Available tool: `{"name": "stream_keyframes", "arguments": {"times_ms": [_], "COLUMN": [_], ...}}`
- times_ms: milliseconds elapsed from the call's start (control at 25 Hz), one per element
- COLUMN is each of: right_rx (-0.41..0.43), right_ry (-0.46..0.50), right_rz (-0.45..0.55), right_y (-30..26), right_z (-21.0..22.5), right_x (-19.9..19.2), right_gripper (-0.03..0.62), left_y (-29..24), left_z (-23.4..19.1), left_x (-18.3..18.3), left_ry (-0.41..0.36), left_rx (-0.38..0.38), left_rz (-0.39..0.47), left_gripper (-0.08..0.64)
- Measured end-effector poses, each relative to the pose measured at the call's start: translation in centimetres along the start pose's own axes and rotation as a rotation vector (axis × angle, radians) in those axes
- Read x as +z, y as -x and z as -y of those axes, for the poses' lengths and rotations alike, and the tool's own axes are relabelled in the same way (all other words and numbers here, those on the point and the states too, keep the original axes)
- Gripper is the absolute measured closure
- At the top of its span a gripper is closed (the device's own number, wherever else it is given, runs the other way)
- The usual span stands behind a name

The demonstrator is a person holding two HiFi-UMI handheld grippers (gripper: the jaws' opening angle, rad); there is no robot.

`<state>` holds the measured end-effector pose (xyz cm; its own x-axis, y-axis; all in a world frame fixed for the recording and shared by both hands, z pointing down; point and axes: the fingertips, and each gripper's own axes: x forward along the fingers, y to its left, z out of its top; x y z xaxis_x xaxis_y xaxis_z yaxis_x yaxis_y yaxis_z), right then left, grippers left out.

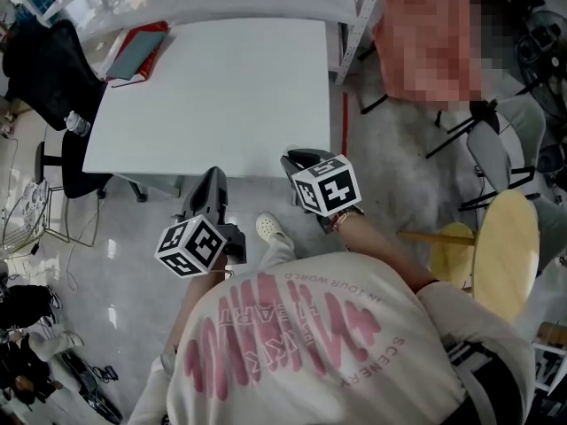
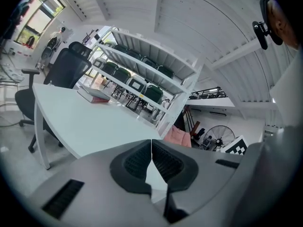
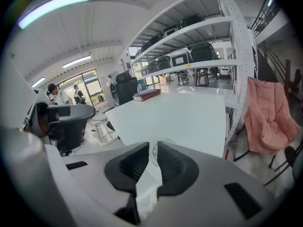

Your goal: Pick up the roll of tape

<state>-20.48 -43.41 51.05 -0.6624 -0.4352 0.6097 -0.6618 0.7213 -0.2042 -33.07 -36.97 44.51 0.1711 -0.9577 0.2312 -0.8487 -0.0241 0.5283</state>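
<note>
White counter (image 1: 221, 87), red book (image 1: 137, 53) at its far left corner, pink print on shirt (image 1: 354, 352) partly reading "IN YOUR WORLD", right tool (image 3: 153, 147) grasping roll of tape (image 3: 155, 153) at counter's near edge, left tool (image 2: 151, 148) clenched empty, black chair (image 1: 44, 65) beside left edge

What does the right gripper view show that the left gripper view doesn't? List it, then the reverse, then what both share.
Only the right gripper view: the roll of tape, pale and ring-shaped, clamped between the jaws of the right gripper.
Only the left gripper view: the left gripper with jaws shut together on nothing, a standing fan, and the right gripper's marker cube.
Both: the white table, the red book at its far end, the shelving rack and the pink cloth.
</note>
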Motion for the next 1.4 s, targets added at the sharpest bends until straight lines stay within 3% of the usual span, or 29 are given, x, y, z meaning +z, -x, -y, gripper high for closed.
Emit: {"name": "stream_keyframes", "arguments": {"times_ms": [720, 880, 1160, 1400], "right_rx": [0.022, -0.004, 0.001, -0.004], "right_ry": [-0.004, 0.044, 0.028, -0.019], "right_rz": [0.436, 0.492, 0.561, 0.579], "right_y": [14.5, 17.3, 21.3, 22.9], "right_z": [-3.5, -3.6, -3.8, -2.9], "right_x": [9.2, 9.7, 8.2, 6.6], "right_gripper": [0.523, 0.522, 0.522, 0.52], "left_y": [5.6, 7.1, 10.8, 12.7], "left_z": [7.9, 10.0, 12.9, 12.5], "left_x": [4.9, 5.5, 4.9, 3.5], "left_ry": [-0.12, -0.14, -0.199, -0.171], "left_rx": [-0.053, -0.056, -0.048, -0.01], "left_rz": [0.145, 0.17, 0.236, 0.229], "left_gripper": [0.535, 0.535, 0.535, 0.535]}}
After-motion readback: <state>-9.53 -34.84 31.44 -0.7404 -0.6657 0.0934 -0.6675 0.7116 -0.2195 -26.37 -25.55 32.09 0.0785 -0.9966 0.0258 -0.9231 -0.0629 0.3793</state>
